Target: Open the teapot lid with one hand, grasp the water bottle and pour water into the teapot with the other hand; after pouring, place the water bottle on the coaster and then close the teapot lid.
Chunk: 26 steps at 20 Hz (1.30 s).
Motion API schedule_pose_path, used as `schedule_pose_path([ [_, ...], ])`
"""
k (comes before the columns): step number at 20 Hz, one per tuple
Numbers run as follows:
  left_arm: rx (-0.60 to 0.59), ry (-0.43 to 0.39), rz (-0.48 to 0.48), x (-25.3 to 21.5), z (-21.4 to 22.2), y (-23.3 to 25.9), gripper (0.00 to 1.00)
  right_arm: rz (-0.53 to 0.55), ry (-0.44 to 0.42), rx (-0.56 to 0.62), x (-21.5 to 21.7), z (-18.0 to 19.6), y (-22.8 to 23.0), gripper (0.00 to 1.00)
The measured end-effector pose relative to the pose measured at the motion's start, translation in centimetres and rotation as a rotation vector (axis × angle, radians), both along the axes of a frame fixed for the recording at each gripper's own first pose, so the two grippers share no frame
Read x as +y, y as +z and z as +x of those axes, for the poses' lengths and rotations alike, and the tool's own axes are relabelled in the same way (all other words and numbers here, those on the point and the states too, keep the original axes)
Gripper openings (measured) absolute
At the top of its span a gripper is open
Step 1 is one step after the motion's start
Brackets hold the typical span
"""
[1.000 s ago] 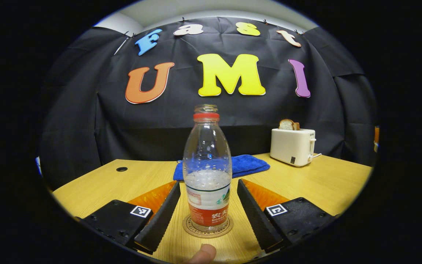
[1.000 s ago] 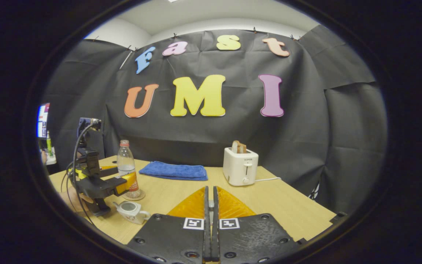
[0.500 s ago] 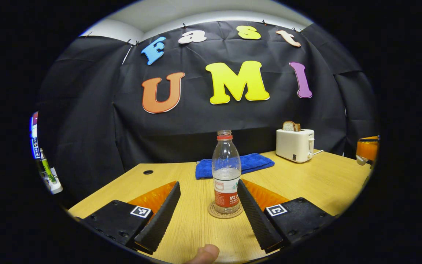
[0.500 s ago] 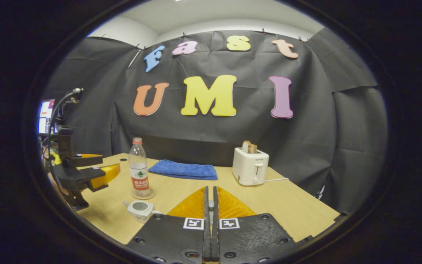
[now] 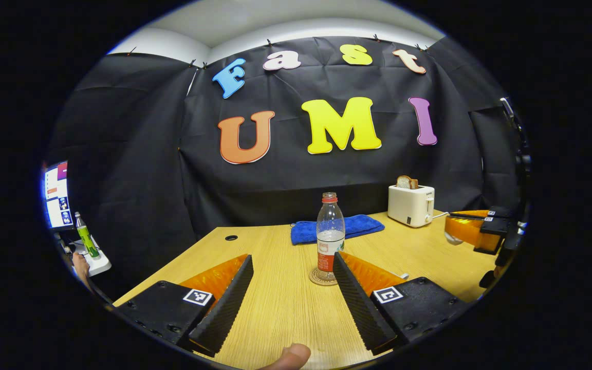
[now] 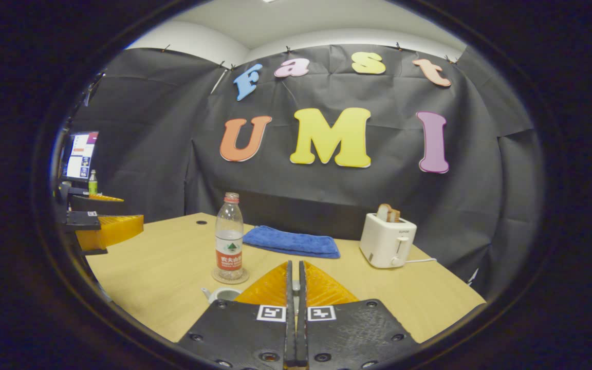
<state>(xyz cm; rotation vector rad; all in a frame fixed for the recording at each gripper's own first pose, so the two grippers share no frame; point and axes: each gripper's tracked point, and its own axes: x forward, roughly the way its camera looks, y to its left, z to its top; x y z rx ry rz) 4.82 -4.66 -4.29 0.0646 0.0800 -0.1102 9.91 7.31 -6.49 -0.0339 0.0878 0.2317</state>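
Note:
The clear water bottle (image 5: 330, 234), part full with a red band and no cap, stands upright on a round coaster (image 5: 321, 278) at mid-table. My left gripper (image 5: 292, 258) is open and well short of the bottle, touching nothing. A thumb (image 5: 288, 355) shows at the bottom edge. In the right gripper view the bottle (image 6: 228, 239) stands left of centre, with the white lidless teapot (image 6: 221, 294) just before it. My right gripper (image 6: 294, 263) is shut, a small pale piece of the teapot lid (image 6: 294, 285) pinched between its fingers. The left gripper (image 6: 107, 230) hangs open at the far left.
A folded blue towel (image 5: 336, 228) lies behind the bottle. A white toaster (image 5: 411, 204) with bread stands at the back right, its cord running along the table. A screen (image 5: 55, 195) and a green bottle (image 5: 85, 237) stand beyond the table's left edge. The right gripper (image 5: 468, 230) hovers at the right.
My left gripper has drawn back from the bottle, which stays upright on the coaster. The right gripper stays shut while its view has drifted away from the left gripper.

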Motion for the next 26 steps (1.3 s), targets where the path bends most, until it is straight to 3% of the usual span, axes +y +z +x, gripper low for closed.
schedule_pose_path([
  [4, -0.004, 0.043, 0.021, 2.4, -0.7, 0.8, 0.97, 0.044, 0.069, 0.055, 3.9, 1.2, -1.4, 0.0],
  [11, 0.007, -0.031, -0.109, 3.6, -1.7, 1.8, 0.97, 0.078, 0.128, 0.164, 8.7, 2.9, -4.7, 0.01],
  [17, -0.013, -0.068, -0.152, 4.0, -2.2, 2.6, 0.98, 0.097, 0.111, 0.233, 9.3, 4.1, -7.1, 0.01],
  [26, 0.016, -0.128, -0.236, 2.7, -2.4, 2.4, 0.98, 0.098, 0.125, 0.231, 10.0, 3.5, -7.2, 0.02],
])
